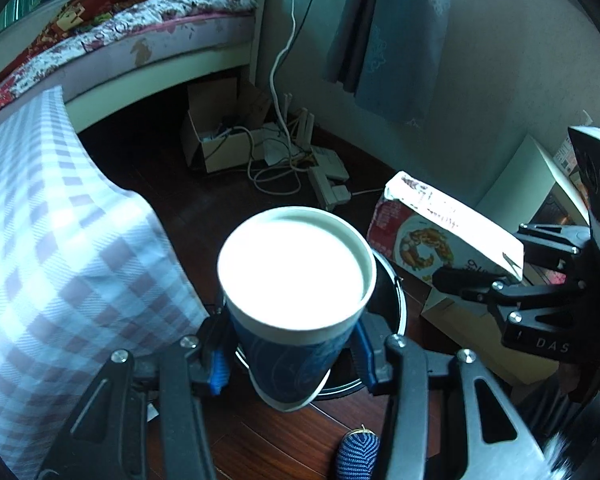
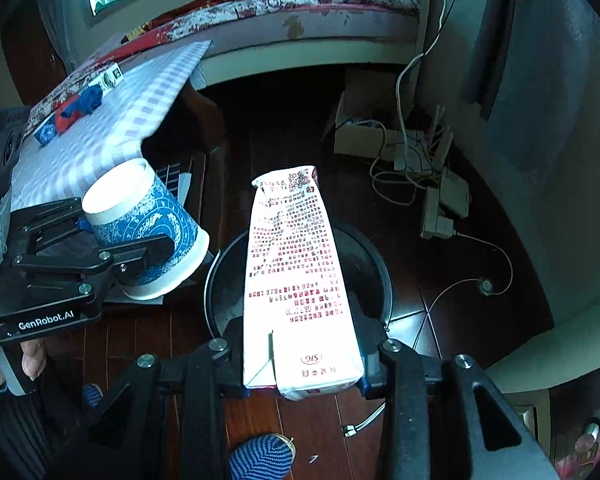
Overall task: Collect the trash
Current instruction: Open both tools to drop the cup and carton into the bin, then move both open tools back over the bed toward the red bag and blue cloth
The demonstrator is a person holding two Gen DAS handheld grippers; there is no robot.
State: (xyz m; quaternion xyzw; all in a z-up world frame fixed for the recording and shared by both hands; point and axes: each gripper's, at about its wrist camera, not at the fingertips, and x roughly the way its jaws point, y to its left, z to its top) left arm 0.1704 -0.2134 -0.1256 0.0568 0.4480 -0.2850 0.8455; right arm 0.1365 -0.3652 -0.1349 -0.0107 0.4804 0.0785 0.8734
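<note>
Left claw (image 1: pixel 292 354) pinches a light, crushable paper cup (image 1: pixel 296 280) low on its wall, right claw (image 2: pixel 302 376) clamps a stiff empty-looking milk carton (image 2: pixel 296 280) by its base, both above the black bin (image 2: pixel 374 280).

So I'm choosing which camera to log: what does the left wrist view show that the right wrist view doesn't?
Left wrist only: the cup's open mouth, and the carton's printed food picture. Right wrist only: the tabletop with red and blue items, and the person's hand on the left gripper. Both: cup and carton clamped over the black bin, the bed, the floor cables.
</note>
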